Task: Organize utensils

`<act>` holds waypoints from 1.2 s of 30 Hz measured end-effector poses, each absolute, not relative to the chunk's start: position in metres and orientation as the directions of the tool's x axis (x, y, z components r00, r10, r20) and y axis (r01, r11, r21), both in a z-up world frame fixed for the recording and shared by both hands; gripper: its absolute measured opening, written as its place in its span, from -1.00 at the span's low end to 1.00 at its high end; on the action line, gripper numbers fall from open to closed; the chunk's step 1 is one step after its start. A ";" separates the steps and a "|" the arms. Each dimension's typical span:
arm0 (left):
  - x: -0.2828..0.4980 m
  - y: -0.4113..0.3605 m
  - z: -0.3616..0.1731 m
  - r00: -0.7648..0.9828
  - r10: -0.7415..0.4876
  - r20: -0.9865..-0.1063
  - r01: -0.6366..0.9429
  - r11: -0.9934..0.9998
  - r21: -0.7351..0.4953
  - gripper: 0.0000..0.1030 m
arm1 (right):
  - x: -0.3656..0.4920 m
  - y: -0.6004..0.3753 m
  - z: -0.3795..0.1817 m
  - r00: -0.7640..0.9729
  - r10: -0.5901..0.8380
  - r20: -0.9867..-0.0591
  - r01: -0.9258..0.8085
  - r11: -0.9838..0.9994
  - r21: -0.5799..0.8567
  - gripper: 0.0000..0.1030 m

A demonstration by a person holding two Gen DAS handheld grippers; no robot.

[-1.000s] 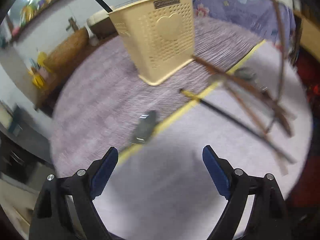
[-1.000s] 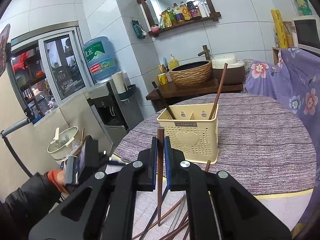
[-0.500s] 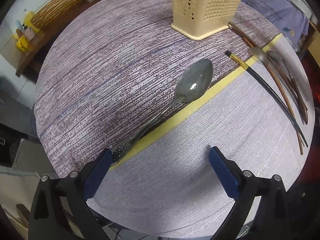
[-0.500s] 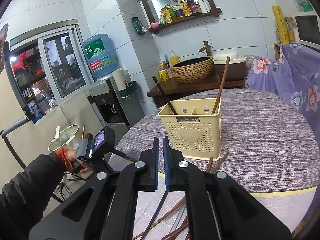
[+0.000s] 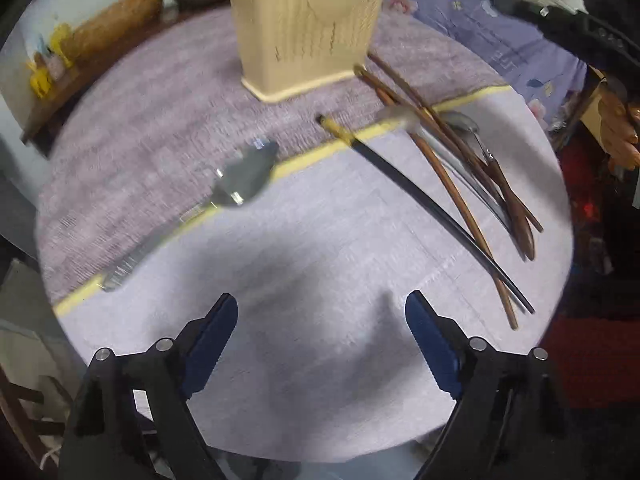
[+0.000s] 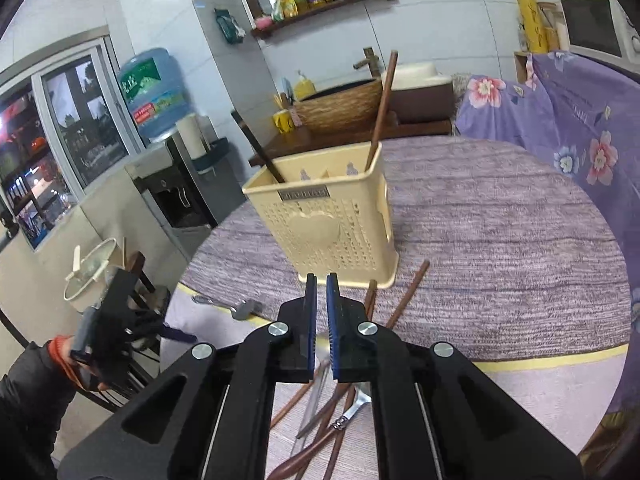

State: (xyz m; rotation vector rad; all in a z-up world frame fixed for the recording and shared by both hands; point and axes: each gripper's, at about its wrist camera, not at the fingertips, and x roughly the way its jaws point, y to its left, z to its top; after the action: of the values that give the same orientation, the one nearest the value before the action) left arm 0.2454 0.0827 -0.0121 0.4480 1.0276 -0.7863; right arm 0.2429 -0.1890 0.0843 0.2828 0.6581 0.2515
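Left gripper (image 5: pixel 322 316): jaws spread wide, just narrowed, nothing between; spoon (image 5: pixel 244 178) seen at 11 o'clock. Right gripper (image 6: pixel 322 286): jaws closed, empty; only its view shows two chopsticks standing in the holder (image 6: pixel 332 220).

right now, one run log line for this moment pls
left claw: open, empty, over cloth | right claw: shut, empty | holder: two chopsticks in | spoon: on table | loose chopsticks: on table
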 end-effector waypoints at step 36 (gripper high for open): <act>0.317 0.151 -0.024 0.199 -0.375 -0.905 0.745 0.658 -0.109 0.80 | 0.247 -0.186 0.028 0.669 0.362 -0.649 -0.104 0.910 0.401 -0.88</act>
State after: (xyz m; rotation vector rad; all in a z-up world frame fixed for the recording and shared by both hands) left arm 0.3166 0.1511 -0.0243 0.3938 1.1177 -0.8118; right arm 0.2472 -0.1863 0.0279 0.3466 0.7980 0.2687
